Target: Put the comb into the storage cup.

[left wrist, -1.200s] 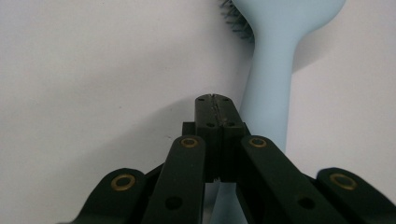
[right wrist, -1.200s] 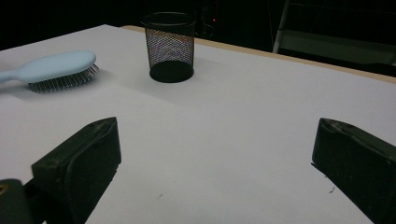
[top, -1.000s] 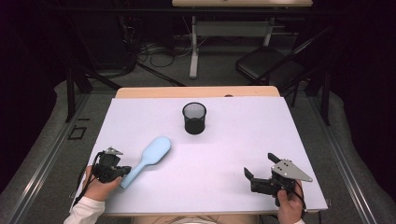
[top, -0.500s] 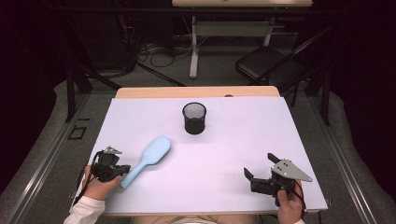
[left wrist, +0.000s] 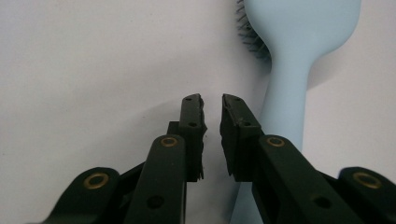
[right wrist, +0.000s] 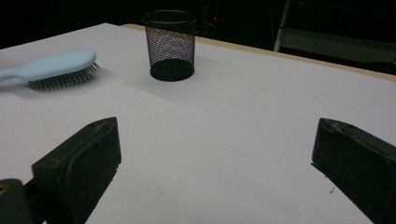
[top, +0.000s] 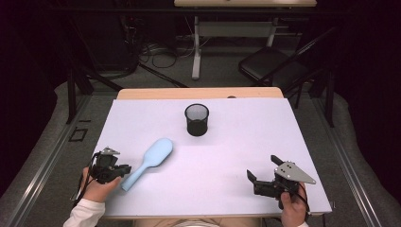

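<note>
A light blue hairbrush [top: 153, 158] lies bristles down on the white table top [top: 246, 137], its handle pointing to the near left. My left gripper [top: 126, 169] rests just left of the handle's end. In the left gripper view the jaws of the left gripper [left wrist: 212, 100] stand almost together with only a thin gap and nothing between them, and the hairbrush [left wrist: 289, 70] runs past the right jaw. My right gripper [top: 261, 168] sits near the front right, wide open and empty. The right gripper view looks between the jaws of the right gripper [right wrist: 215, 130] at the hairbrush [right wrist: 56, 65].
A black mesh cup [top: 196, 119] stands upright at the table's back middle, also the mesh cup [right wrist: 170, 44] in the right gripper view. Bare white surface lies between the grippers. Beyond the far edge stand a folding chair [top: 274, 66] and a desk leg [top: 196, 47].
</note>
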